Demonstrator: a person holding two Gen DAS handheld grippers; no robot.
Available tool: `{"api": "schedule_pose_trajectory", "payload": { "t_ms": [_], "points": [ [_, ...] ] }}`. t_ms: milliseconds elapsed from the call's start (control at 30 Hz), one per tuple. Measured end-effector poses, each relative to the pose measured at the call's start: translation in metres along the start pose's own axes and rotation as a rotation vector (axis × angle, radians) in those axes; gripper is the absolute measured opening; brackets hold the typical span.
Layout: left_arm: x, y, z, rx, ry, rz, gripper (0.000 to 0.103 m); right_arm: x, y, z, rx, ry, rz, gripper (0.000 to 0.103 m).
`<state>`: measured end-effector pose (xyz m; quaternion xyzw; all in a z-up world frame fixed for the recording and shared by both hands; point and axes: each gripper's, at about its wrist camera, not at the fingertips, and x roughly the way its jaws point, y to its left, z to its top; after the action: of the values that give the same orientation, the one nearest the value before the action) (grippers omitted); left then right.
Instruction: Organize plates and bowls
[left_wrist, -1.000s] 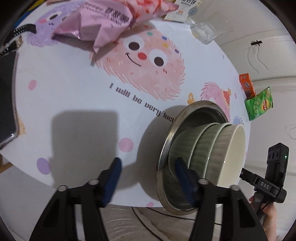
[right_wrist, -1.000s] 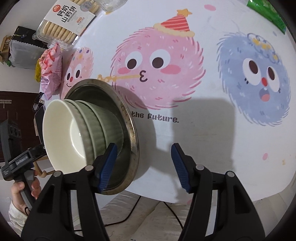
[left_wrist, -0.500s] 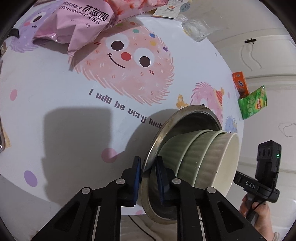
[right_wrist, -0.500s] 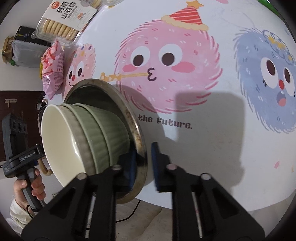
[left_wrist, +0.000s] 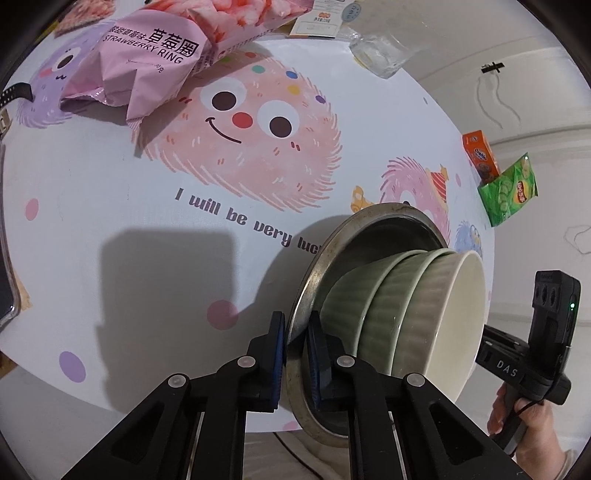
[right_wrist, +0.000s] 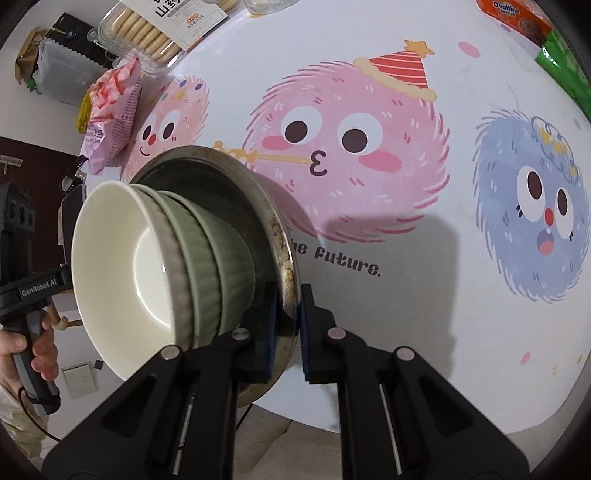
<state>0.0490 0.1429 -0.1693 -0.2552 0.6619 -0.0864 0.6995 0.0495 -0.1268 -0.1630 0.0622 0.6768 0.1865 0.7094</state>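
A round metal plate carries a nested stack of green ribbed bowls with a cream-lined bowl on top. My left gripper is shut on the plate's near rim. In the right wrist view the same metal plate holds the green bowls and the cream bowl, and my right gripper is shut on the rim at the opposite side. The plate appears held just above the cartoon tablecloth, at its front edge.
A pink strawberry-ring snack bag, a clear glass, an orange box and a green chip bag lie on the table's far parts. A biscuit tray stands at the back. A phone lies at the left.
Both grippers were open either side of the plate's rim a second ago; they closed on it. The plate with the bowls now sits slightly higher and closer in both views.
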Motion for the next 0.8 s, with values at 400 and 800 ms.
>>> {"api": "schedule_pose_trajectory", "payload": {
  "t_ms": [400,800],
  "points": [
    [-0.003,-0.032,0.013,0.072,-0.016,-0.005,0.009,-0.02,-0.014,0.005,-0.003,-0.058,-0.011,0.013],
    [0.023,-0.109,0.045,0.188,-0.002,-0.017,0.009,-0.057,-0.073,0.031,0.097,-0.142,-0.035,0.013]
  ]
}}
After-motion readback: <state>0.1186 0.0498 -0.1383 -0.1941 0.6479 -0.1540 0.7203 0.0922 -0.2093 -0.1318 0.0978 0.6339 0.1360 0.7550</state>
